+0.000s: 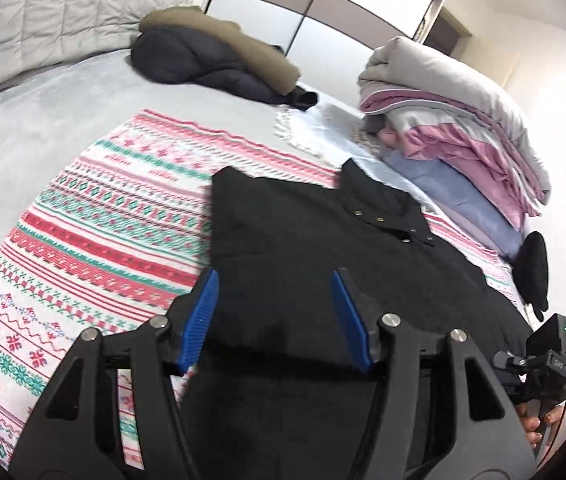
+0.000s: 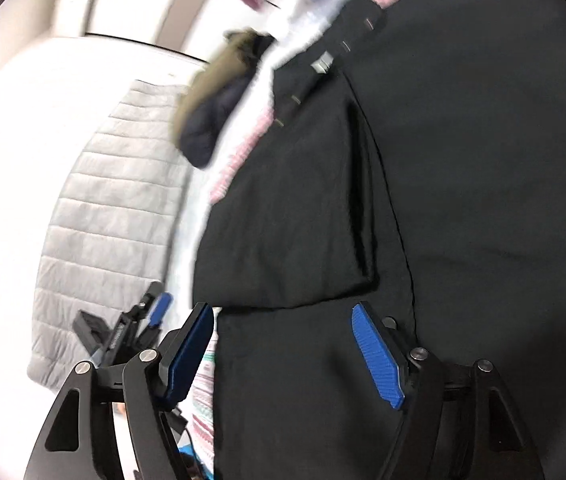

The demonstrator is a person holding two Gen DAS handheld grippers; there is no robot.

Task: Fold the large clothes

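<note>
A large black garment (image 1: 303,248) with small brass snaps at its collar lies spread on a patterned red, green and white blanket (image 1: 95,232) on the bed. One side is folded over the body. My left gripper (image 1: 275,280) hovers over its left part, jaws open and empty. The right gripper's body (image 1: 547,364) shows at the lower right of the left wrist view. In the right wrist view the black garment (image 2: 463,200) fills the frame, and my right gripper (image 2: 283,316) is open and empty above a folded flap (image 2: 283,220). The left gripper (image 2: 155,312) shows beyond it.
A dark puffer jacket with an olive fur hood (image 1: 219,56) lies at the far side of the bed. A pile of grey, pink and blue bedding (image 1: 463,120) stands at the right. A black item (image 1: 533,268) lies by the bed's right edge. A grey quilted headboard (image 2: 107,216) stands behind.
</note>
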